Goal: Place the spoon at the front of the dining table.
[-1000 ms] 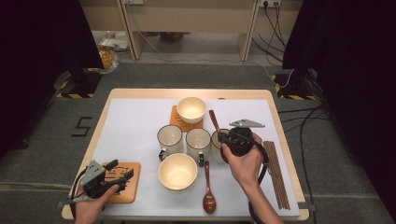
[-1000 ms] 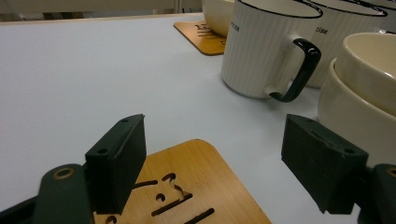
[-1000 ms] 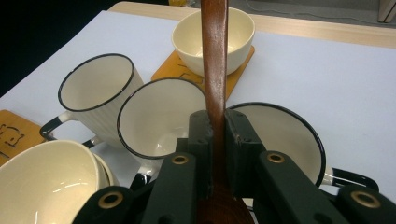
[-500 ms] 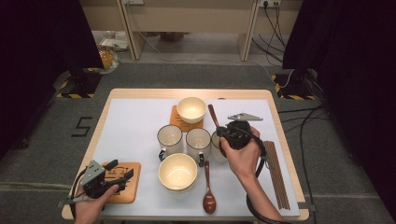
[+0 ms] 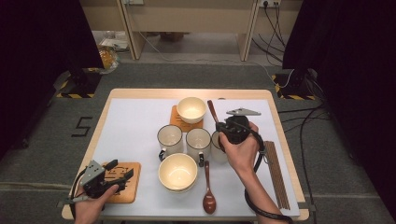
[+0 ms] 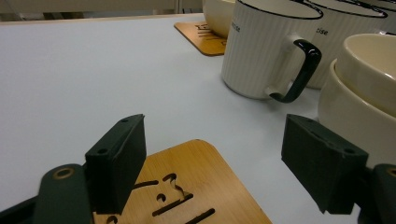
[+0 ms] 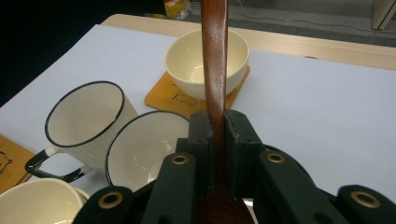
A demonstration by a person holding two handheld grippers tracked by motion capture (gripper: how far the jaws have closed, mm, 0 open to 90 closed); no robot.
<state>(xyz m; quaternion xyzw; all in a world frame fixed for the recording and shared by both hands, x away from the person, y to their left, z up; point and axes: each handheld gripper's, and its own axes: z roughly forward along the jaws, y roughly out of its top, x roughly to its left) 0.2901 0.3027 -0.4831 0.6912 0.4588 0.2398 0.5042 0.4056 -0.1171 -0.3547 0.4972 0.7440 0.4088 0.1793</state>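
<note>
Your left gripper (image 5: 114,170) idles with jaws wide over the coaster (image 5: 122,179) at the table's near-left corner. Your right gripper (image 7: 217,135) clamps the wooden spoon (image 7: 215,60) — handle pointing toward the far edge, bowl end just above the rightmost mug (image 5: 215,145).

The spoon (image 7: 215,70) pinched between the right gripper's (image 7: 216,123) fingers runs off the top edge. Below the fingers, its lower end is hidden behind the gripper.
</note>
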